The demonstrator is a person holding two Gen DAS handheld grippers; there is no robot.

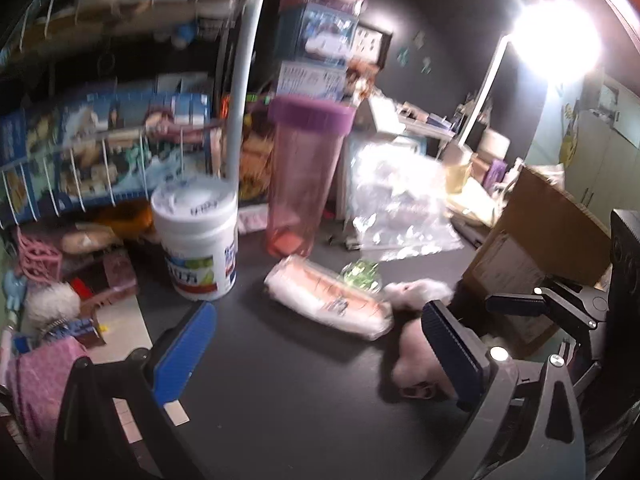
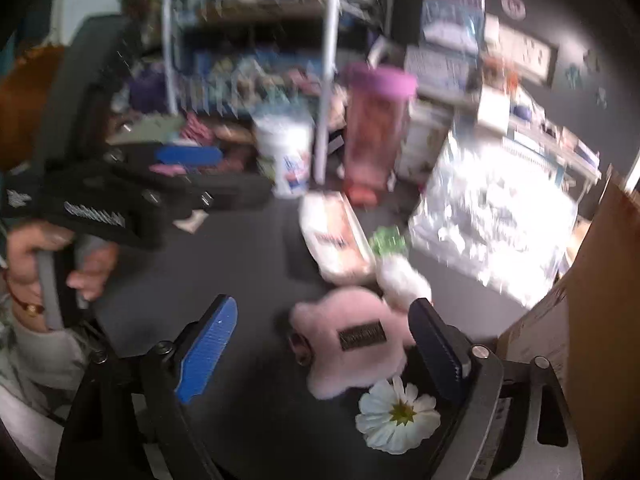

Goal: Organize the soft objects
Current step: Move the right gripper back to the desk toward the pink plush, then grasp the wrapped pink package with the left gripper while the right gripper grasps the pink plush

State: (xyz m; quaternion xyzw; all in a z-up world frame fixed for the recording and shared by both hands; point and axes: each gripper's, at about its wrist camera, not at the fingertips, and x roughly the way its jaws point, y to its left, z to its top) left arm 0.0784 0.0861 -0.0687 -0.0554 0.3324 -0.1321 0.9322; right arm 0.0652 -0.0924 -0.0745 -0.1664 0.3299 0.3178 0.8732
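Observation:
On the dark table lies a pink plush (image 2: pixel 352 340) with a dark label, between the fingers of my right gripper (image 2: pixel 324 352). It lies close to the right pad, while the left pad stands well away, so the gripper is open. A white fabric flower (image 2: pixel 398 416) lies just in front of the plush. Behind the plush are a white fluffy toy (image 2: pixel 404 280), a green crinkly piece (image 2: pixel 388 240) and a wrapped soft roll (image 2: pixel 336 240). My left gripper (image 1: pixel 320 344) hangs open over bare table, short of the wrapped roll (image 1: pixel 328 300). Its right finger partly hides the pink plush (image 1: pixel 412 360).
A white tub (image 1: pixel 196 236) and a pink tumbler with a purple lid (image 1: pixel 304 176) stand behind the roll, beside a white pole. A wire rack of boxes fills the left. A crumpled clear bag (image 1: pixel 400 208) and a cardboard box (image 1: pixel 540 232) close the right.

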